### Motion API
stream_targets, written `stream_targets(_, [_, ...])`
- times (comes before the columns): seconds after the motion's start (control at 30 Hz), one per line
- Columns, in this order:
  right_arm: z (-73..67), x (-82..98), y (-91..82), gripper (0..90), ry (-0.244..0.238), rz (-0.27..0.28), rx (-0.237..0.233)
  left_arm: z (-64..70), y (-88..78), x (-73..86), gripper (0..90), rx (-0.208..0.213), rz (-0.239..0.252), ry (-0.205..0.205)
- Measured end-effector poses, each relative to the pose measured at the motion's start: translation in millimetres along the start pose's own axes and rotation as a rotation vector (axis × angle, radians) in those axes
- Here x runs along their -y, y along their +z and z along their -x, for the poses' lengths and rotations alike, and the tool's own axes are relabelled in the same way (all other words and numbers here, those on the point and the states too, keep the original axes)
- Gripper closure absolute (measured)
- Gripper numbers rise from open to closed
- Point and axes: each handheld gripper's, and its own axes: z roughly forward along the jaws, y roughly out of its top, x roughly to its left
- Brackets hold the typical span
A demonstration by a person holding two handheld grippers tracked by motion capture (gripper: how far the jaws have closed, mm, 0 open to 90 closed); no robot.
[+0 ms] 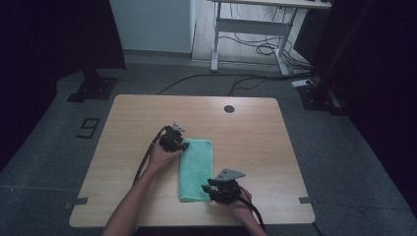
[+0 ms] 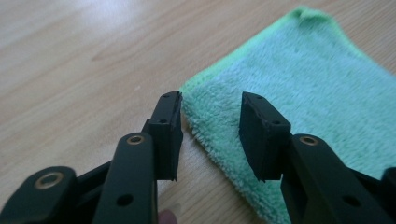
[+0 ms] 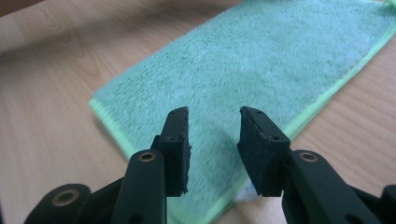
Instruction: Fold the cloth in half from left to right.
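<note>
1. On the pale wooden worktop [image 1: 147,118], near its middle, lies a folded green terry cloth [image 1: 195,169], a long rectangle running from the far side toward the person's edge.
2. At the cloth's far left corner sits the left gripper [image 1: 184,146], held in the person's left hand [image 1: 160,156], its black cable trailing back along the forearm.
3. In the left gripper view the two black jaws stand apart with nothing pinched; one hangs over bare wood just beside the cloth's edge, the other over the fluffy pile [image 2: 299,84].
4. At the near right corner, the right gripper [image 1: 205,187] comes in from the person's side, its grey three-cornered plate [image 1: 230,174] on top.
5. In the right gripper view its jaws are parted too, both hovering over the cloth [image 3: 243,60] near its bright green hem, gripping nothing.
6. Beyond the worktop, a white-framed desk [image 1: 248,24] stands over loose cables [image 1: 265,48] on the grey floor.
</note>
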Motion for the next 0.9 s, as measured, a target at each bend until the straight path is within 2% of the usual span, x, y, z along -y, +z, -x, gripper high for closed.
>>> stream_targets(0.4, [10.6,-42.3,39.9,60.9,-0.049,-0.007,0.012,-0.8,4.8,3.4,61.2,0.016,0.009,-0.013])
stream_targets(0.43, [13.2,-50.6,49.1,60.9,-0.051,-0.007,0.006,-0.8,5.2,4.2,61.5,0.017,0.018,-0.023])
stream_targets(0.47, [13.2,-50.6,49.1,60.9,-0.051,-0.007,0.006,-0.8,5.2,4.2,61.7,0.017,0.018,-0.023])
stream_targets(0.5, [16.5,-58.1,59.5,61.0,-0.042,-0.014,0.003,-1.0,5.3,4.5,61.8,0.018,0.020,-0.024])
stream_targets(0.63, [21.3,-68.9,78.8,61.0,-0.029,-0.030,0.004,0.0,5.0,4.9,61.6,0.009,0.019,-0.029])
stream_targets(0.9, [24.0,-76.5,98.6,61.0,-0.013,-0.039,-0.001,1.2,5.0,4.8,61.0,-0.001,0.018,-0.037])
